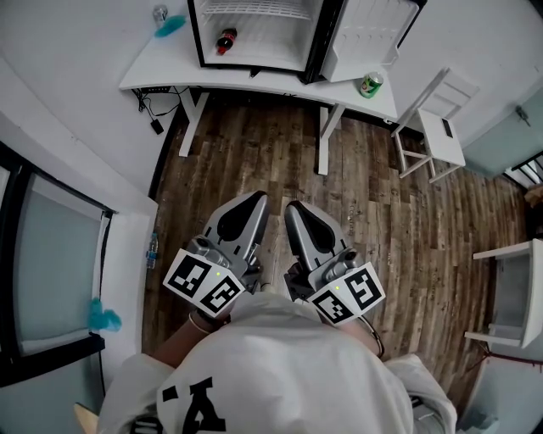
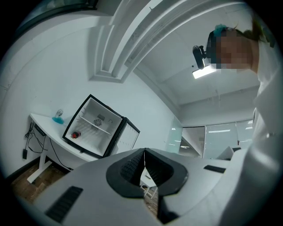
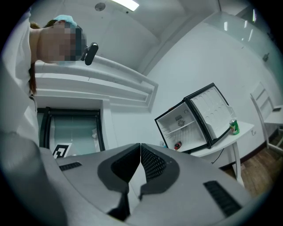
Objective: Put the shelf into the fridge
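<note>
The small black fridge stands open on a white table across the wooden floor, its door swung to the right. A white wire shelf sits inside it, above a red bottle. The fridge and shelf show in the left gripper view, and the fridge and shelf in the right gripper view. My left gripper and right gripper are side by side near my body, far from the fridge. Both the left gripper and the right gripper are shut with nothing in them.
A green can stands on the table right of the fridge door, and a blue object lies at the table's left end. A white chair is at the right. Cables hang under the table. A glass door is on my left.
</note>
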### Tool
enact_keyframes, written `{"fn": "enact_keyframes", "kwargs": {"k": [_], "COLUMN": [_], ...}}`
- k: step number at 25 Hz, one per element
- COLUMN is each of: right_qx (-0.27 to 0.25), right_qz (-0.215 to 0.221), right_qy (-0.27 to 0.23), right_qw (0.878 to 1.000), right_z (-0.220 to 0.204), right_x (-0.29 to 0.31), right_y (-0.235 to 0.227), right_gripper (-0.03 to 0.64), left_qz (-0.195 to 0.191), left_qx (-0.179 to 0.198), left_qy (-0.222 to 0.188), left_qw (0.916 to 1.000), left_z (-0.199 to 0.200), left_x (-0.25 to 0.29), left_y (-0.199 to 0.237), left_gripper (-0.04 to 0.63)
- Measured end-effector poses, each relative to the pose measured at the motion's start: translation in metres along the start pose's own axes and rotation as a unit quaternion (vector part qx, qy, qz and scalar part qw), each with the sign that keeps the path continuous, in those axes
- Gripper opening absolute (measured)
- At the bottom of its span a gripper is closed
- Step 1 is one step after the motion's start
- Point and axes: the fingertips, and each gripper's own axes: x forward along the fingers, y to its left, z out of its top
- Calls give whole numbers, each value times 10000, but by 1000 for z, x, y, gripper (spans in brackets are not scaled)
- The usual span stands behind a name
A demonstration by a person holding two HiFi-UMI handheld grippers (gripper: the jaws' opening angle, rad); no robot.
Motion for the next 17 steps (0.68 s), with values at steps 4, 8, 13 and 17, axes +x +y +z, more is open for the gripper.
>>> {"fn": "enact_keyframes", "kwargs": {"k": [4,8,13,17], "right_qx": [-27,-26,-56,-86], "right_qz": [40,6,-23,-14], "right_qy": [10,6,-6,-22], "right_qw": [10000,10000,10000,10000], "right_z": [0,1,3,6], "right_x": [-1,-4,-8,-10], "right_y": [3,2,0,-1], "right_gripper": [29,29,29,29], "left_qz": [-65,-87,-100,-93], "left_qx": [16,17,17,32], "left_qy": [29,49,40,2], "left_qw": [10000,9999,9999,10000], "left_z": [0,-1,-3,-1], "left_x": [2,3,3,4], "left_y": [-5,-7,-11,-13], "left_gripper": [8,8,8,6]}}
